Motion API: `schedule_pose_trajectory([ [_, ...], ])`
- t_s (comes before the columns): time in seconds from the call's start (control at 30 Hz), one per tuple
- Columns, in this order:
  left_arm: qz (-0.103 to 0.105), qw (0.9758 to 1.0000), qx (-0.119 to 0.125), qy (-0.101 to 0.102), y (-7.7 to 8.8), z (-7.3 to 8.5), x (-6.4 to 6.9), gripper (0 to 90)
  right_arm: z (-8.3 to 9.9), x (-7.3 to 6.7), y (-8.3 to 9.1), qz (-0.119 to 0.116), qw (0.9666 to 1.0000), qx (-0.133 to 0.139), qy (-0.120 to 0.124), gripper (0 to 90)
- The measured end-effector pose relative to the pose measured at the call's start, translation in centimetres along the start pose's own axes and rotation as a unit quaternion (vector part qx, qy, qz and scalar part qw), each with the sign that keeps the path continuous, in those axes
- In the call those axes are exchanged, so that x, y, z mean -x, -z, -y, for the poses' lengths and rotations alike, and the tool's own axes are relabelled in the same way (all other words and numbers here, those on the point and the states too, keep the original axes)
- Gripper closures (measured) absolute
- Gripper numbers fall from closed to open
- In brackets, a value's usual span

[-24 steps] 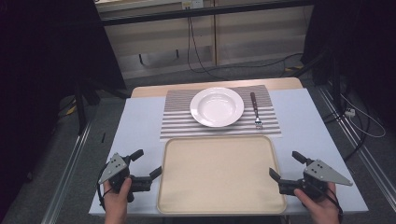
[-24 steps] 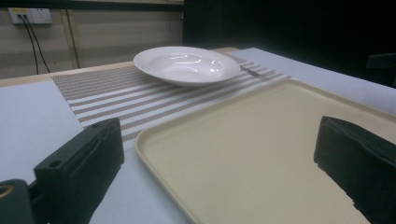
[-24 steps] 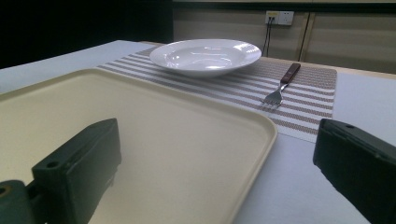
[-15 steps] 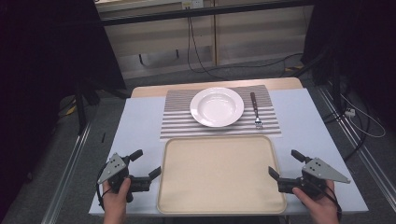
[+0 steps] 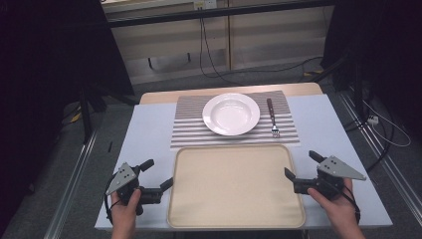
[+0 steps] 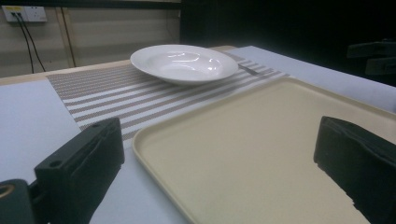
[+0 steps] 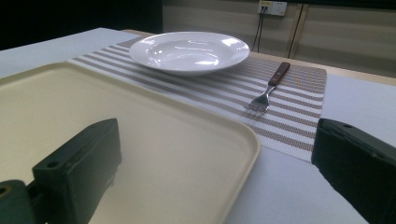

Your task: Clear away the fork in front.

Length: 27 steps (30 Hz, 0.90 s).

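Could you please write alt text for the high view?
A person's left gripper and right gripper, both open, flank an empty beige tray on a table. Beyond it, a white plate and fork rest on a striped placemat.

A white plate (image 5: 231, 113) and a fork (image 5: 272, 118) lie side by side on a striped placemat (image 5: 189, 129).

My left forearm (image 5: 121, 226) and right forearm (image 5: 348, 230) cut off by high view's bottom edge. Tray (image 6: 261, 154) near edge runs out of frame in left gripper view; my own jaw covers its right part. Fork (image 6: 250, 70) there half hidden behind plate (image 6: 184, 63); fork tines (image 5: 275, 133) too small to count from above.
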State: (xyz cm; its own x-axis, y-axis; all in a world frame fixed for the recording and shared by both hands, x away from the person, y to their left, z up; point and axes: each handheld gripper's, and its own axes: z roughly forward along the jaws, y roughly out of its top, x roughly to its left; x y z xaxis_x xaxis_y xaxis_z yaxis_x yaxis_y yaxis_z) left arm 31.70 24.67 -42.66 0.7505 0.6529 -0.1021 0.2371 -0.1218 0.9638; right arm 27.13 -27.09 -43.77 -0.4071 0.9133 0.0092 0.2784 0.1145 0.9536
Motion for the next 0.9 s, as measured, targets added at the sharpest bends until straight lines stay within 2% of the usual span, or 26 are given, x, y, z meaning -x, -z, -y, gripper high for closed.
schedule_pose_trajectory([
  [0.27, 0.000, 1.0000, -0.002, -0.001, 0.0, 0.0, 0.0, 2.0, -0.7, 1.0, -1.4, 0.005, 0.9999, 0.000, -0.009, 1.3],
  [0.6, 0.004, 1.0000, -0.004, 0.000, -0.2, 0.1, 0.0, 2.0, -1.9, 1.3, -3.9, 0.007, 0.9999, -0.009, 0.004, 1.6],
  [0.73, 0.003, 1.0000, -0.006, 0.000, -0.2, 0.1, 0.1, 2.0, -2.1, 1.8, -4.3, 0.015, 0.9998, -0.014, -0.002, 1.6],
  [0.9, 0.004, 0.9999, -0.009, -0.002, -0.2, 0.1, 0.1, 2.1, -2.8, 3.1, -4.7, 0.028, 0.9994, -0.018, -0.010, 1.6],
])
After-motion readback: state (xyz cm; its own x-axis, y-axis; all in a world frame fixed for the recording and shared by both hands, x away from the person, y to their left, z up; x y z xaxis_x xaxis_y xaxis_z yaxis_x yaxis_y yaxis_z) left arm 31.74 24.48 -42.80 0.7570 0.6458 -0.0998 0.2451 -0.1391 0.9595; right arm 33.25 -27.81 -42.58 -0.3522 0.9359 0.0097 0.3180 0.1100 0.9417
